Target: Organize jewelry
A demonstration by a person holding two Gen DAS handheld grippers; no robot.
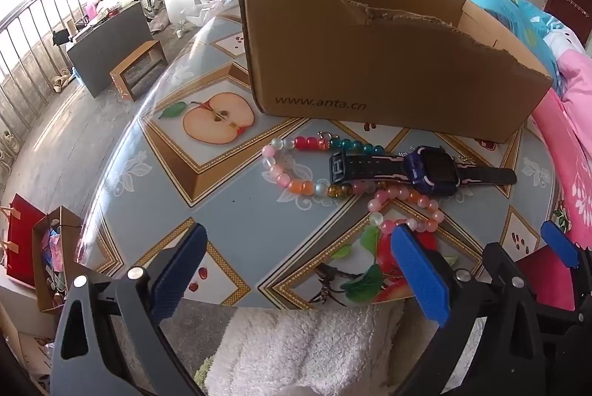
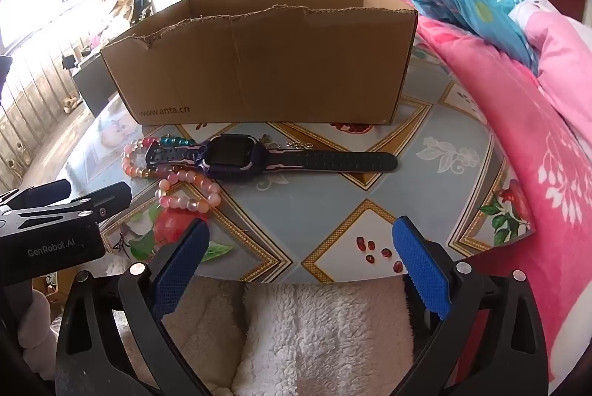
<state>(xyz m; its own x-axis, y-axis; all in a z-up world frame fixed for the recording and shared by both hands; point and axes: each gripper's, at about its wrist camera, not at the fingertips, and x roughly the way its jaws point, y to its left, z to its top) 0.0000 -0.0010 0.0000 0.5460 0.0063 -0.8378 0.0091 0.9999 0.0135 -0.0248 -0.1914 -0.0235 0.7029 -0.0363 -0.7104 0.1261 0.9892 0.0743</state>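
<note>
- Left wrist view: the left gripper (image 1: 298,261) hangs over the near edge of the table (image 1: 236,200), its blue-padded jaws spread wide with nothing between them.
- Ahead of it on the fruit-patterned tabletop lies a dark watch (image 1: 425,170) with a purple case, its strap stretched flat.
- The watch rests across a multicoloured bead bracelet (image 1: 296,166); a second pink bead bracelet (image 1: 410,211) lies just nearer, touching the first.
- Behind the jewelry stands an open cardboard box (image 1: 388,70) with a torn front rim.
- The right gripper (image 1: 558,244) shows at the right edge, one blue pad visible.
- Right wrist view: the right gripper (image 2: 299,248) is released too, jaws wide apart, empty, above the table's (image 2: 333,196) near edge.
- The watch (image 2: 266,157) lies flat in front of the cardboard box (image 2: 259,67), with the bead bracelets (image 2: 177,181) at its left end.
- The black body of the left gripper (image 2: 55,222) sits at the left.
- A pink blanket (image 2: 536,137) lies beside the table on the right.
</note>
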